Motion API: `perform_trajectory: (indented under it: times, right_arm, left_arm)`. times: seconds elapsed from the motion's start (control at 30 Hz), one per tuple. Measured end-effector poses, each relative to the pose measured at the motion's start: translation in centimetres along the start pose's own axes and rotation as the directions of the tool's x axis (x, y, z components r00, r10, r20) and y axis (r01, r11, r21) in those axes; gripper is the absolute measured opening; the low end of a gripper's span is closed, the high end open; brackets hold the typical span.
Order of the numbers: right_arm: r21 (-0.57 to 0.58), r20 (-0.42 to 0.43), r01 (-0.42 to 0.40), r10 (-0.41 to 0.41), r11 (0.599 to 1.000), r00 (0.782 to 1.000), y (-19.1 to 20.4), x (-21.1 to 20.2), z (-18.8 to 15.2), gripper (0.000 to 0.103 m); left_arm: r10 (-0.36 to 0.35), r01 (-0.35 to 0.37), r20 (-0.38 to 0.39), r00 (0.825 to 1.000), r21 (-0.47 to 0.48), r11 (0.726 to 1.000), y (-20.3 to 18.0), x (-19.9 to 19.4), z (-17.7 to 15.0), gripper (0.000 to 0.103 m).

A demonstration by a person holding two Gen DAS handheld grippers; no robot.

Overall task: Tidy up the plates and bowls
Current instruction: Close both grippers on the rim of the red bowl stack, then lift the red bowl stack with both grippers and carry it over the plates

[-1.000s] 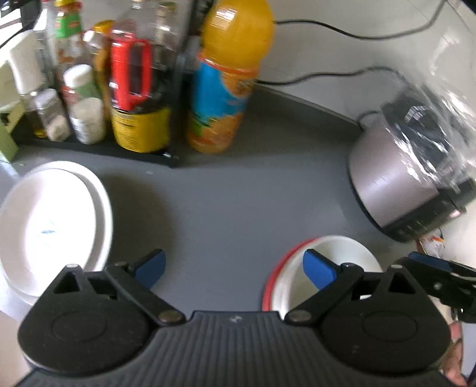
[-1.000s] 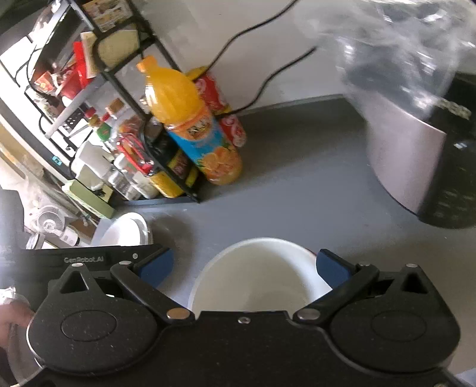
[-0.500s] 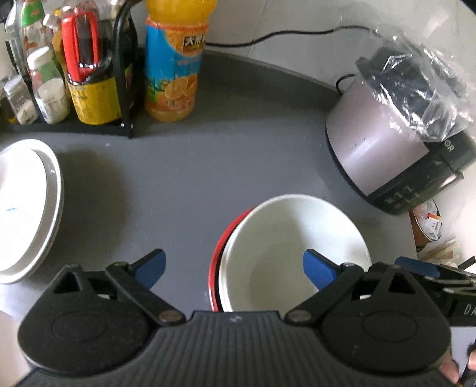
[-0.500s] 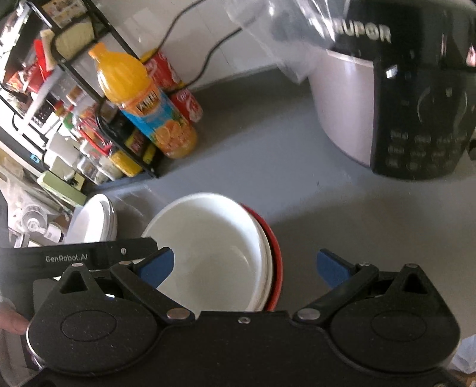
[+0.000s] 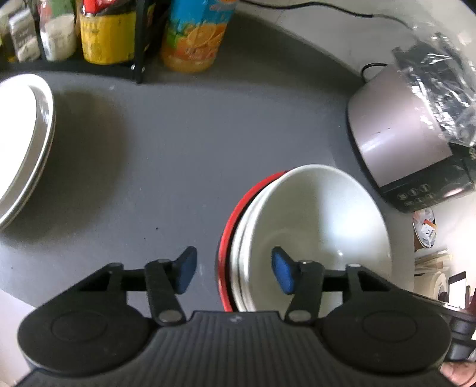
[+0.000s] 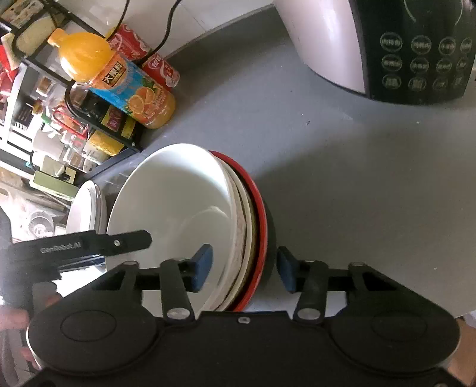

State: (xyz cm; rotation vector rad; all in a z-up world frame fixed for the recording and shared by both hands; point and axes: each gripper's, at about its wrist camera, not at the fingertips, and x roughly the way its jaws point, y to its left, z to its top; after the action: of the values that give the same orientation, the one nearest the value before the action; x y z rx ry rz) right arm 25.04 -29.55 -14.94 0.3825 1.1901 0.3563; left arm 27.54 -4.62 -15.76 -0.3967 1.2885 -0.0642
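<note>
Lying bare, grey countertop (image 5: 184,148), white wall (image 5: 327,26)

I had a grey countertop (image 5: 184,154) under both cameras, matte and flecked with a few small specks. On it sat a nested stack of bowls (image 5: 312,226), white ones inside a red one whose rim showed along the side. Well to one side lay a stack of white plates (image 5: 20,143). At the back stood an orange juice bottle (image 6: 125,86), just beside a black wire rack (image 6: 89,119) crowded with jars and bottles. A silver and black cooker (image 6: 386,47) stood at the far corner, its cord (image 5: 312,7) trailing along the wall.
</note>
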Motion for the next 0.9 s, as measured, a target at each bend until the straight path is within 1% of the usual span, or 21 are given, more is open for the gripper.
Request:
perform_trajectory:
  times: [0.03,0.07,0.1,0.13,0.2,0.27,0.37,0.47,0.73,0.9]
  right_arm:
    - [0.002,-0.003,0.001,-0.001,1.000,1.000,-0.1,0.1,0.1,0.043]
    - [0.001,-0.005,0.008,-0.008,1.000,1.000,-0.1,0.3,0.2,0.042]
    - [-0.002,-0.007,0.015,-0.015,1.000,1.000,0.0,0.3,0.3,0.041]
    - [-0.004,-0.008,0.024,-0.024,1.000,1.000,0.0,0.4,0.4,0.036]
    - [0.001,-0.010,0.024,-0.024,1.000,1.000,-0.3,0.4,0.5,0.035]
    - [0.014,-0.015,0.011,-0.011,1.000,1.000,-0.6,0.4,0.6,0.036]
    - [0.029,-0.020,0.003,-0.003,1.000,1.000,-0.9,0.5,0.7,0.036]
    - [0.041,-0.017,0.001,0.000,0.999,1.000,-1.1,0.8,0.9,0.036]
    - [0.002,0.004,0.018,-0.018,1.000,1.000,-0.8,0.4,0.8,0.033]
    - [-0.004,0.009,0.023,-0.023,1.000,1.000,0.0,0.6,0.9,0.032]
  left_arm:
    - [-0.001,0.001,-0.007,1.000,-0.003,1.000,0.1,0.2,0.1,0.045]
    - [-0.010,0.010,-0.010,1.000,-0.009,1.000,0.1,0.3,0.1,0.039]
    - [-0.032,0.032,-0.015,0.999,-0.023,0.999,0.3,0.4,0.2,0.031]
    - [-0.045,0.044,-0.019,0.999,-0.035,0.998,0.4,0.5,0.3,0.030]
    - [-0.050,0.048,-0.021,0.999,-0.055,0.997,0.8,0.7,0.5,0.025]
    - [-0.059,0.057,-0.027,0.998,-0.066,0.996,1.1,1.0,0.7,0.025]
    - [-0.052,0.051,-0.032,0.998,-0.045,0.998,0.8,1.2,0.8,0.025]
    - [-0.057,0.054,-0.042,0.998,-0.056,0.997,0.9,1.5,1.0,0.025]
    - [-0.066,0.065,-0.049,0.997,-0.016,0.998,0.9,1.3,0.8,0.025]
    - [-0.063,0.063,-0.032,0.998,-0.004,0.998,1.1,0.7,1.0,0.025]
